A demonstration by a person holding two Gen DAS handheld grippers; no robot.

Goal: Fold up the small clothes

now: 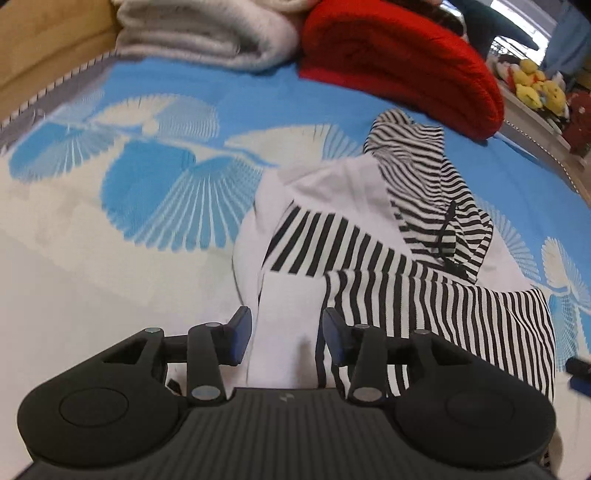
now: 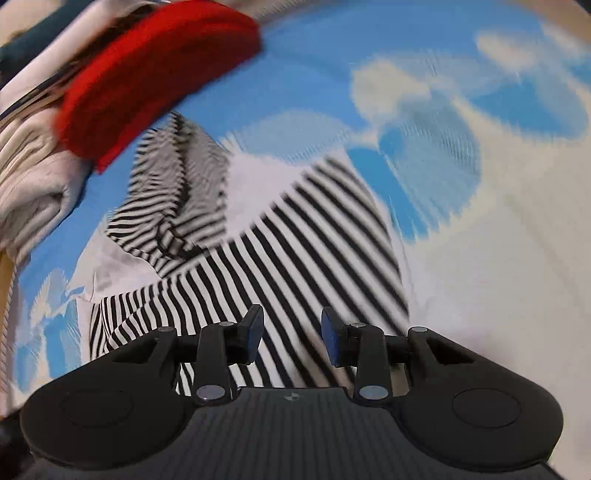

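Note:
A small black-and-white striped garment (image 1: 388, 240) with plain white panels lies crumpled on the bed. Its finer-striped part (image 1: 424, 177) is bunched at the far end. My left gripper (image 1: 287, 339) is open just above the garment's near white section, and its blue pads do not press on any cloth. In the right wrist view the same garment (image 2: 295, 240) spreads out below my right gripper (image 2: 291, 339). That gripper is open over the wide-striped panel, with nothing pinched between its pads. The right view is blurred.
A blue and white patterned blanket (image 1: 147, 177) covers the bed. A folded red knit (image 1: 399, 62) and a folded cream sweater (image 1: 207, 33) lie at the far side, close to the striped garment. Yellow plush toys (image 1: 535, 85) sit beyond the bed's right edge.

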